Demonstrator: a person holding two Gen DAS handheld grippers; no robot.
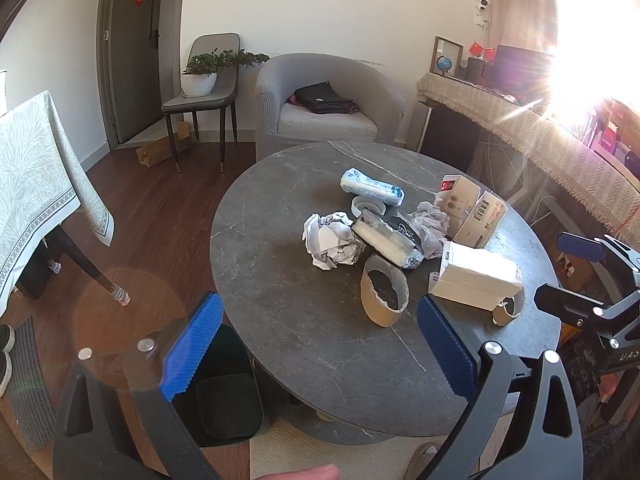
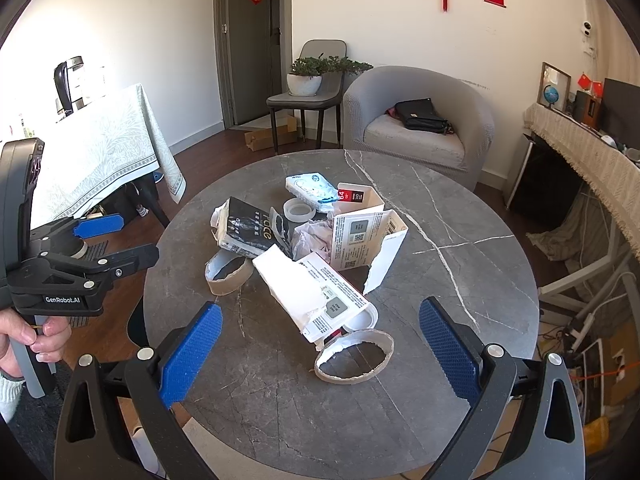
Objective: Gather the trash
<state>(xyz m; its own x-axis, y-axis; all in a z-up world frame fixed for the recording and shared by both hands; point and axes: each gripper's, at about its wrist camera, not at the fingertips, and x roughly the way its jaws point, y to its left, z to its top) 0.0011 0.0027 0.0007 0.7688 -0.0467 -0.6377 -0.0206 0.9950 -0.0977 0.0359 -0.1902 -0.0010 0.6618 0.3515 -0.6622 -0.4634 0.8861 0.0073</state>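
A pile of trash lies on the round grey marble table point(image 1: 304, 320) point(image 2: 460, 216): crumpled paper point(image 1: 331, 240), a black-and-white packet point(image 1: 390, 236) point(image 2: 250, 232), a blue tissue pack point(image 1: 371, 187) point(image 2: 312, 190), torn white boxes point(image 1: 476, 274) point(image 2: 320, 292), a tape ring point(image 2: 298, 210) and torn cardboard rings point(image 1: 383, 296) point(image 2: 354, 356). My left gripper point(image 1: 316, 352) is open and empty, above the table's near-left edge. My right gripper point(image 2: 320, 356) is open and empty, with one cardboard ring between its fingers' line. A black bin point(image 1: 224, 392) stands on the floor below the left gripper.
A grey armchair point(image 1: 328, 100) with a black bag stands behind the table. A chair with a potted plant point(image 1: 202, 76) is by the door. A cloth-covered table point(image 1: 36, 192) is at the left, a covered desk point(image 1: 560, 140) at the right.
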